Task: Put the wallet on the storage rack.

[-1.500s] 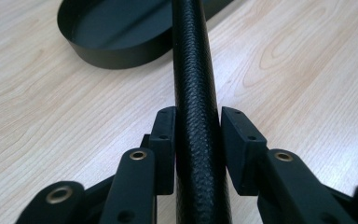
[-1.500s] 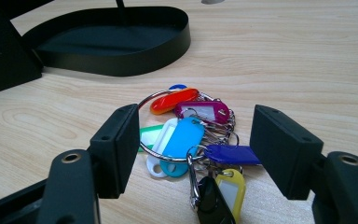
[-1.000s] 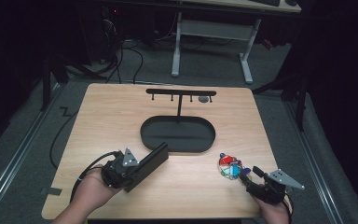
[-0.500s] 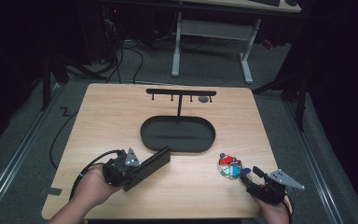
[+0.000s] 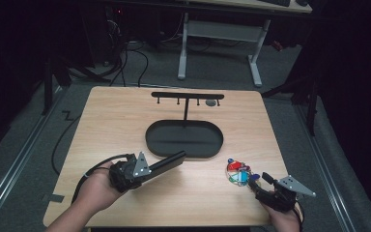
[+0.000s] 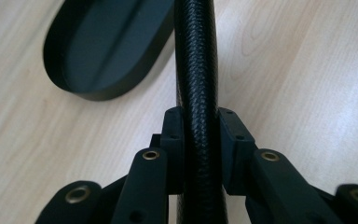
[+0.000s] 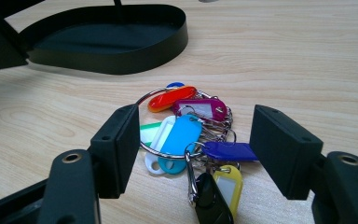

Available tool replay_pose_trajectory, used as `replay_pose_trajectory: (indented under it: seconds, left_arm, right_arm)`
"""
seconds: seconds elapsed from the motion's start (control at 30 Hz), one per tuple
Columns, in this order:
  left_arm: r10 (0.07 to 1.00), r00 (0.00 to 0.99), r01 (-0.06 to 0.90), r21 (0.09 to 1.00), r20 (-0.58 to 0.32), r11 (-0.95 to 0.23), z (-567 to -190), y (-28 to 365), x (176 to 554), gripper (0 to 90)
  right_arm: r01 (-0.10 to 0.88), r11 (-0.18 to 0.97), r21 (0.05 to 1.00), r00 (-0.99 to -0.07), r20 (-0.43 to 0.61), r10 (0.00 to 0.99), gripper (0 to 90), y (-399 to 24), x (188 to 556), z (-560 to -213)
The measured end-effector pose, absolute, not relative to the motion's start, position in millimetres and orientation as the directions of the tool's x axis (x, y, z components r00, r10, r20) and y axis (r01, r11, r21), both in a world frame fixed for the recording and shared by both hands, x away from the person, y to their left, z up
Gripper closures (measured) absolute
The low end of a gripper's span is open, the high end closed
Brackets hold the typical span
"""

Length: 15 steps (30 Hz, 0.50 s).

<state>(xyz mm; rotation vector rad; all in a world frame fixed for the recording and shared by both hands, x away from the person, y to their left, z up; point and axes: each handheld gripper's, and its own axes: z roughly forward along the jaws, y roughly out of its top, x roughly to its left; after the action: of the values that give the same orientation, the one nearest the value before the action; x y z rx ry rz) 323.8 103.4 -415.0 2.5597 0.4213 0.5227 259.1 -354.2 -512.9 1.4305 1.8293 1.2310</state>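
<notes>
**Case clamped on the left, keys waiting on the right**

At the near edge of the table [image 5: 106,116], toward its left corner, the person's left hand [image 5: 94,191] holds the left gripper [image 5: 147,170], and its jaws have just been closing on a long black case [image 5: 166,163] with a pebbled, leather-like skin. In the left gripper view the two pads press on the case [image 6: 196,93] from either side, so the grip is firm. The case points away from the hand toward the middle of the table, its far end just at the near rim of the black oval tray [image 5: 183,140].

Near the right corner of the same edge, the right gripper [image 5: 263,181] sits in the person's right hand [image 5: 282,217], its grey three-cornered plate on top. Its jaws stand apart with nothing pressed between them. Just ahead of them a bunch of keys [image 5: 239,173] lies flat on the wood: a metal ring carrying coloured plastic tags, among them orange, magenta, light blue, white, green, dark blue and yellow. In the right gripper view the bunch [image 7: 186,135] lies in the gap between the two pads, touching neither as far as I can tell.

Farther in, at the middle of the table, the oval tray [image 7: 168,39] holds a thin upright post that carries a black crossbar [image 5: 187,95] with small pegs hanging below it. A small grey round thing [image 5: 211,102] shows under the bar's right end.
</notes>
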Motion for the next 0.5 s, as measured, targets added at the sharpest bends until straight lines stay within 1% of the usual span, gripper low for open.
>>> replay_pose_trajectory:
  seconds: [0.13, 0.2, 0.5]
  left_arm:
    - [0.361, 0.872, 0.148, 0.526, 0.330, -0.837, -412, 100, 327, 74.9]
    - [0.363, 0.869, 0.142, 0.534, 0.336, -0.834, -411, 98, 330, 74.9]
    - [0.317, 0.854, 0.064, 0.522, 0.412, -0.850, -406, 87, 345, 74.9]
  right_arm:
    - [0.481, 0.030, 0.876, -0.313, 0.139, 0.940, 33.6, -354, 258, -513]
    - [0.481, 0.032, 0.876, -0.314, 0.138, 0.939, 33.6, -355, 259, -513]
    - [0.482, 0.029, 0.876, -0.308, 0.139, 0.941, 33.6, -356, 258, -513]
